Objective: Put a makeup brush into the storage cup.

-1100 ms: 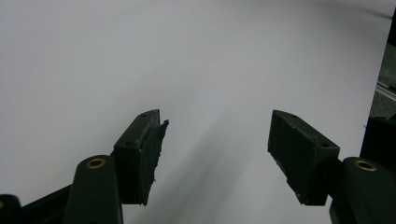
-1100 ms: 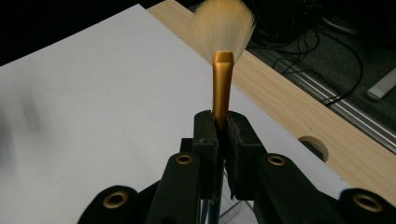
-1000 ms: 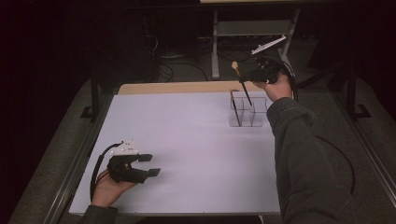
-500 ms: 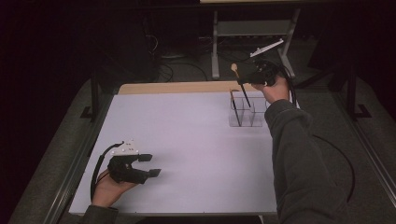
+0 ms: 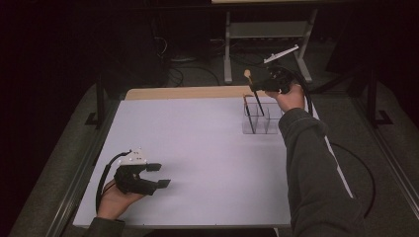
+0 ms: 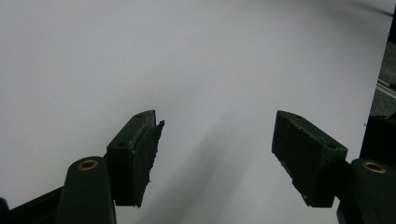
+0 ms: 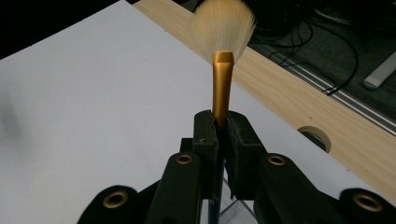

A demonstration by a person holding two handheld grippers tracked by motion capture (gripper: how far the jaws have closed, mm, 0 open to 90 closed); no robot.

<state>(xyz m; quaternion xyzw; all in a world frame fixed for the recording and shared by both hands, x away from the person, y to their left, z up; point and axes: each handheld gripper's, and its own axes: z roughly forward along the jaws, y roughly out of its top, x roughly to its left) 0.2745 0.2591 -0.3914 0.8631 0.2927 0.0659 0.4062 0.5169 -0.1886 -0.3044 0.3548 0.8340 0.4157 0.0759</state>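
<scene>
A makeup brush (image 5: 248, 75) with pale bristles and a gold ferrule (image 7: 222, 88) stands upright between the jaws of my right gripper (image 5: 262, 85), which is shut on it (image 7: 223, 126). Its dark handle runs down into a clear compartment box (image 5: 262, 123) at the table's far right. Whether the handle's tip touches the box floor I cannot tell. My left gripper (image 5: 160, 175) rests at the front left of the white table top (image 5: 197, 148). It is open, with nothing but bare table between its pads (image 6: 217, 140).
A wooden strip (image 5: 188, 93) runs along the table's far edge, with a round hole (image 7: 315, 135) in it. Behind the table are a grey metal stand (image 5: 267, 29) and cables on the dark floor. My right sleeve (image 5: 311, 173) crosses the right side.
The right hand has shifted slightly downward with the brush still in its grip. The left gripper has kept its place.
</scene>
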